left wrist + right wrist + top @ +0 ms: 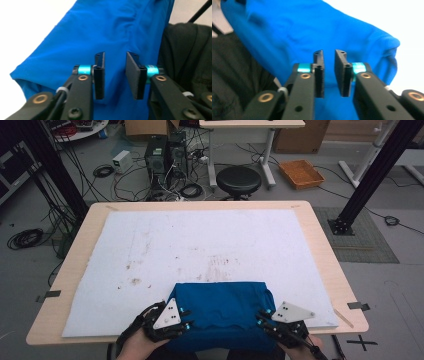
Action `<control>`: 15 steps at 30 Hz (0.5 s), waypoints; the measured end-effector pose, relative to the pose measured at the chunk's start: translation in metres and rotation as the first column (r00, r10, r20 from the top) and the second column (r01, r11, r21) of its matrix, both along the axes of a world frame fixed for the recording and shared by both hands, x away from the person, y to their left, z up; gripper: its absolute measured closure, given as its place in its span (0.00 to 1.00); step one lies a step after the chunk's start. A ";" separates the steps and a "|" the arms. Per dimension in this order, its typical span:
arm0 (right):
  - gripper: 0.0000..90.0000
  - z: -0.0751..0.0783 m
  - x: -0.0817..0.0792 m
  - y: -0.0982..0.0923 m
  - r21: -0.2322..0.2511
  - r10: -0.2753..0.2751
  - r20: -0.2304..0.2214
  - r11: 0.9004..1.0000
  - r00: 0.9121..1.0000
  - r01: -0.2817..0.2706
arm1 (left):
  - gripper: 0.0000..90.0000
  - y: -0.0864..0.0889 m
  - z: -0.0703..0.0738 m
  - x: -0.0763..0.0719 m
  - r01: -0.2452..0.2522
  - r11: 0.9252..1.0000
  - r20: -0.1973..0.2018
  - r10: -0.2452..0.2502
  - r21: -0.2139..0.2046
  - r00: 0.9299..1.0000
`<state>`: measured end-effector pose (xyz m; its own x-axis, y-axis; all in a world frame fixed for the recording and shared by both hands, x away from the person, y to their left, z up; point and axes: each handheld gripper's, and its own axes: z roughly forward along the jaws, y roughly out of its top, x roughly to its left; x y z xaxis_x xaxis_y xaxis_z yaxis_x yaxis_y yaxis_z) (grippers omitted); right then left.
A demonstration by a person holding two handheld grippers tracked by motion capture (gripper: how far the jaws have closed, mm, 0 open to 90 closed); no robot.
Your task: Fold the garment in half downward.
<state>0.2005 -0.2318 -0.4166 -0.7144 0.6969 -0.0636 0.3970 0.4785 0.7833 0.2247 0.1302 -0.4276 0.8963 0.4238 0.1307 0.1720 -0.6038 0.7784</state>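
High view, cloths: one blue cloth is seen on one table.
Grippers: two, left gripper and right gripper, jaws parted, nothing gripped.

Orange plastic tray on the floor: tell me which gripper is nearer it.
Right. The right gripper is on the orange plastic tray's side; the left gripper is farther left.

Left gripper jaws parted, nothing pinched; blue cloth beneath, running toward 12; dark garment at 3.
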 end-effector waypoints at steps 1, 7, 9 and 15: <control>0.81 0.003 0.003 -0.003 0.018 -0.022 0.004 1.000 1.000 0.022 | 0.70 0.001 0.002 0.003 -0.023 0.999 -0.007 0.023 -0.026 1.000; 0.66 0.017 0.047 -0.022 0.099 -0.158 0.026 0.983 0.987 0.154 | 0.64 0.015 0.011 0.044 -0.212 0.966 -0.030 0.210 -0.146 0.977; 0.63 0.015 0.068 -0.027 0.134 -0.196 -0.012 0.971 0.981 0.196 | 0.63 0.020 0.008 0.063 -0.277 0.948 -0.074 0.268 -0.156 0.960; 0.55 -0.012 0.114 -0.026 0.122 -0.224 -0.178 0.961 0.958 0.247 | 0.61 0.028 -0.010 0.099 -0.419 0.899 -0.259 0.377 -0.128 0.889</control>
<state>0.3140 -0.2578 -0.4289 -0.5216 0.8399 0.1502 0.6113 0.2450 0.7525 0.3238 0.1578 -0.4375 0.6436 0.7481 -0.1614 0.5493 -0.3048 0.7780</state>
